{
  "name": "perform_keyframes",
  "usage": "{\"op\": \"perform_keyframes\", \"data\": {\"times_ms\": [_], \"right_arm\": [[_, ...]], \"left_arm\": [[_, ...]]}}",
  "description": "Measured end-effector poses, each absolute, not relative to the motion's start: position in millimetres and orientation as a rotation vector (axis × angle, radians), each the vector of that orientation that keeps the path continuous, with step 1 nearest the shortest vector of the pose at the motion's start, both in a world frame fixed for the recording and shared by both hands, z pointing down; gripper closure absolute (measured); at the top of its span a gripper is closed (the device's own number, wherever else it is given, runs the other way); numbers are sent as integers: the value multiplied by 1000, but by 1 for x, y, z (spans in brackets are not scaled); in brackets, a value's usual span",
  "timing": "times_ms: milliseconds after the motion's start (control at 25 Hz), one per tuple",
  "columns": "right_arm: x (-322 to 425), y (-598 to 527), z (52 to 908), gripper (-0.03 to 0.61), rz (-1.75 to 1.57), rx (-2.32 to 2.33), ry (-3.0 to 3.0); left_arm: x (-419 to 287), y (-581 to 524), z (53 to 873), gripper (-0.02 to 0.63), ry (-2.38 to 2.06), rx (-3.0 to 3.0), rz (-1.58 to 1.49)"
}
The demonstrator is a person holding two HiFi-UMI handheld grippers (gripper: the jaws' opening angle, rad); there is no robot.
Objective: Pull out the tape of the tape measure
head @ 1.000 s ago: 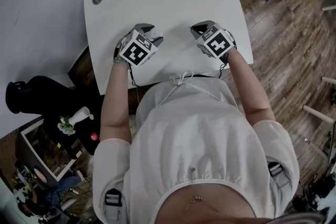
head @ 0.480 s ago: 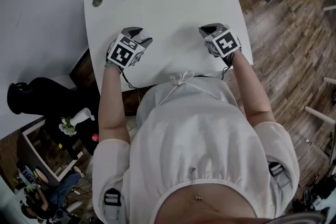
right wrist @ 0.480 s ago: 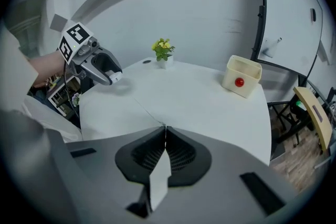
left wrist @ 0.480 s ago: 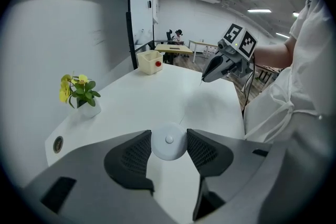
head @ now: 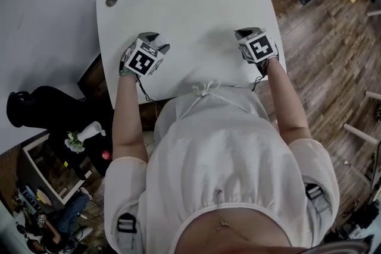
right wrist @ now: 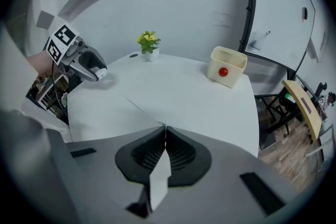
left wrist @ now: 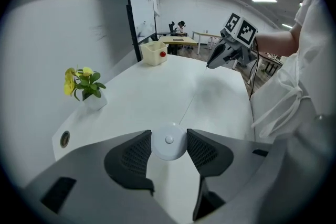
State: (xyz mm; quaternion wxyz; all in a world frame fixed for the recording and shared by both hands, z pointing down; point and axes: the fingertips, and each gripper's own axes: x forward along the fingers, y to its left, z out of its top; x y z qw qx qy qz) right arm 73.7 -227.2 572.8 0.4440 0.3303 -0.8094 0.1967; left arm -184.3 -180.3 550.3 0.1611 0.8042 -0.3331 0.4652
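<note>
Tape measure (left wrist: 168,142) sits near the front edge of the table (head: 196,3). Head view: your left gripper (head: 159,43) and right gripper (head: 245,34) are well apart, bare top beyond. Left gripper view: jaws clamp its round case. Right gripper view: jaws pinch the thin tape (right wrist: 139,106).

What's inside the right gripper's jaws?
The white tape end, pinched in the shut right gripper; the tape runs to the tape measure in the left gripper. The pinched part is hidden between the pads.
</note>
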Motion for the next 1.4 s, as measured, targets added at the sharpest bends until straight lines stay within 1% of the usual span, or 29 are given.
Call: {"op": "perform_keyframes", "data": {"times_ms": [120,360,520,680,840,960,1120,1240,1400], "right_arm": [[77,-229,574,569,547,832,-2018],[75,-232,582,569,553,837,-1987],[97,-237,587,569,509,883,-1895],[107,-240,588,569,524,901,-1869],[107,-243,590,569,489,904,-1838],[109,-245,592,569,494,910,-1824],[129,-252,595,569,447,945,-1760],[140,-253,597,569,494,964,-1757],[129,-251,599,569,514,950,-1785]], "left_arm": [[-190,-178,548,385,-956,2272,1261],[-193,-181,559,386,-940,2260,1276],[-216,-183,566,387,-980,2220,1350],[-223,-181,567,387,-973,2191,1257],[-220,-180,574,386,-954,2186,1285],[-220,-181,573,386,-949,2189,1236],[-239,-180,579,387,-984,2151,1302],[-248,-176,580,386,-999,2125,1287],[-246,-176,582,386,-1006,2114,1259]]}}
